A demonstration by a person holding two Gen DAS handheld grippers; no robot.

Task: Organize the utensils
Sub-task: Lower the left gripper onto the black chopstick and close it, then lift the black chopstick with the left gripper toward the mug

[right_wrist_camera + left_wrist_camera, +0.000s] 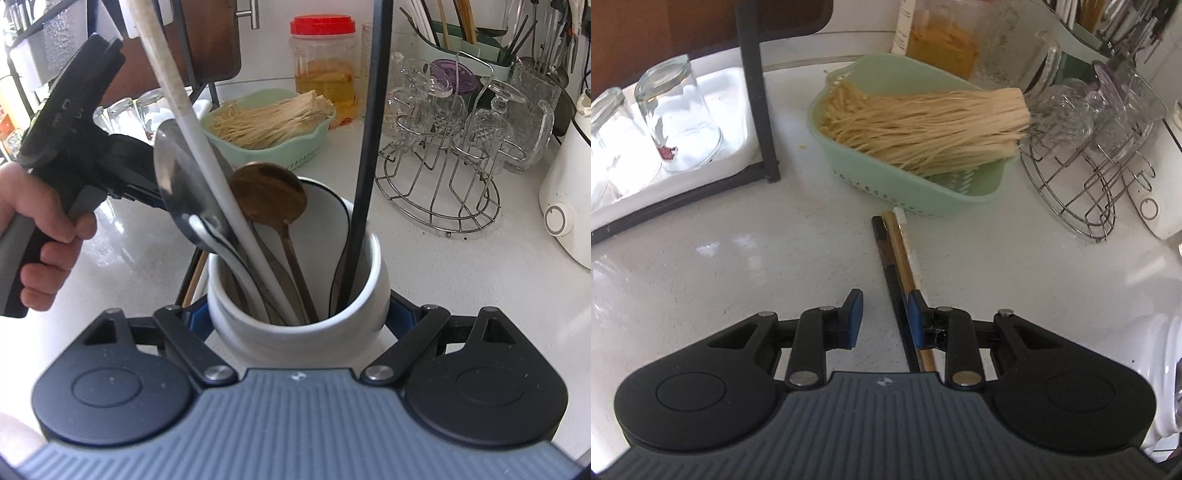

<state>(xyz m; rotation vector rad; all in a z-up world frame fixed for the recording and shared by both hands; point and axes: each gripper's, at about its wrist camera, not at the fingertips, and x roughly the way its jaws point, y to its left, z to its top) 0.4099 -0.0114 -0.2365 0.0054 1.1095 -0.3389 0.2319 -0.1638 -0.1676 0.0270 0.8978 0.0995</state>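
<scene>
Beside left claw (pixel 882 317) — seemingly three chopsticks (pixel 897 254)

chopsticks (pixel 899 266) flat on counter; spoons (pixel 267 192) upright in holder (pixel 369 295)

1. I see a green basket (pixel 871 173) of pale dry noodles (pixel 923 125) on the white counter (pixel 720 266).
2. Left of it, a white tray (pixel 701 166) holds upturned glasses (pixel 677 114), with a black rack post (pixel 757 92) beside them.
3. Behind the basket I see a red-lidded jar (pixel 325 70) with yellow contents.
4. Right of the basket, a wire stand (pixel 439 184) carries upturned crystal glasses (pixel 487 122), and a glass pitcher (pixel 532 122) stands just beside it.
5. A white appliance (pixel 569 206) sits at the far right.
</scene>
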